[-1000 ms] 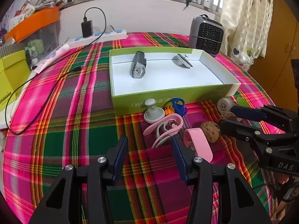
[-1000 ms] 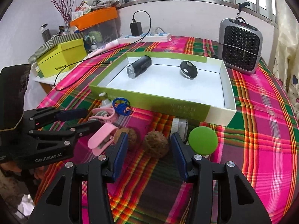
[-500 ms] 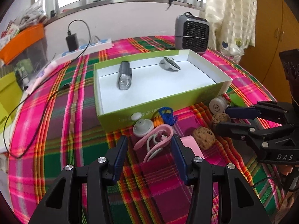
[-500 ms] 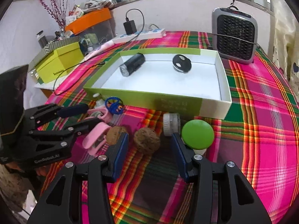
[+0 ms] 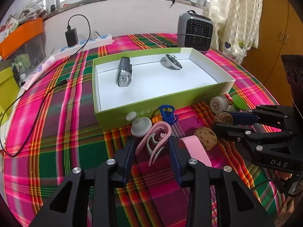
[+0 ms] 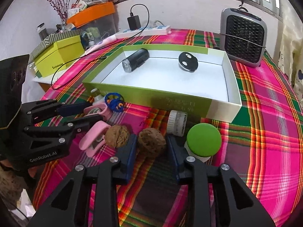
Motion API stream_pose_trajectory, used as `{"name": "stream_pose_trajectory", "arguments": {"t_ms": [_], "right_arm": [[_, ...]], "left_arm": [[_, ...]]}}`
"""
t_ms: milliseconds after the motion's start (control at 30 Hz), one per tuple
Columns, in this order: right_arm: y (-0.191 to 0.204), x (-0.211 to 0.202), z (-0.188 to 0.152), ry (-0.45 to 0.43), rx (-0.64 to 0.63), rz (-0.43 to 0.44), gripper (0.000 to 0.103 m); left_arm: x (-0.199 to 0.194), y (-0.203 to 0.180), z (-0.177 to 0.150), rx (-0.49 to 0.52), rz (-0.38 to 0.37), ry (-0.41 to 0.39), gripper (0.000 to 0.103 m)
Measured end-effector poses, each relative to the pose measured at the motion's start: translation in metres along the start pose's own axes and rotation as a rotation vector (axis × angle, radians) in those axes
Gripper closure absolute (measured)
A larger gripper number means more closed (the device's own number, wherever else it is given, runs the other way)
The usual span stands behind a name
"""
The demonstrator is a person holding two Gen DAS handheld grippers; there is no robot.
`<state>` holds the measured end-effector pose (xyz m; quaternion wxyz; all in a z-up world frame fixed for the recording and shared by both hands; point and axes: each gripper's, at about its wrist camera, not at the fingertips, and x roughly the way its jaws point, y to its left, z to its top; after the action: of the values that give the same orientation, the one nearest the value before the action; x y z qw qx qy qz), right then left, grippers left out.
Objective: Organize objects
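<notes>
left gripper point(image 5: 151, 143) jaws just closing around pink clip point(image 5: 154, 140), right gripper point(image 6: 151, 143) closing on walnut point(image 6: 151, 144), contact unclear.

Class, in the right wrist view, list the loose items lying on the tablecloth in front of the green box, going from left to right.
Pink clip → left walnut → right walnut → white jar → green-capped bottle.

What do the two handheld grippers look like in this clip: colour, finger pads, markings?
Both the left gripper and right gripper are matte black linkage frames with silver screw heads and dark blue finger pads. White lettering reads "GenRobot.AI" on the left, "DAS" on the right.
</notes>
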<state>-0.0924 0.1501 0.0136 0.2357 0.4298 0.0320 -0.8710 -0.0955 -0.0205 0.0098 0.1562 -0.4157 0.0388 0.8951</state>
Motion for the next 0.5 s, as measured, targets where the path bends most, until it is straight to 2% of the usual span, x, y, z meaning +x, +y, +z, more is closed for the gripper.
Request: {"name": "stream_pose_trajectory", "arguments": {"t_ms": [67,500], "right_arm": [[0.001,0.000,-0.001,-0.002,-0.004,-0.005,0.070],[0.000,-0.009,-0.010,-0.008,0.013,-0.013,0.070]], "left_arm": [[-0.001,0.000,-0.001,-0.004,-0.005,0.000,0.074],[-0.013,0.000,-0.014,-0.060,0.008,-0.002,0.075]]}}
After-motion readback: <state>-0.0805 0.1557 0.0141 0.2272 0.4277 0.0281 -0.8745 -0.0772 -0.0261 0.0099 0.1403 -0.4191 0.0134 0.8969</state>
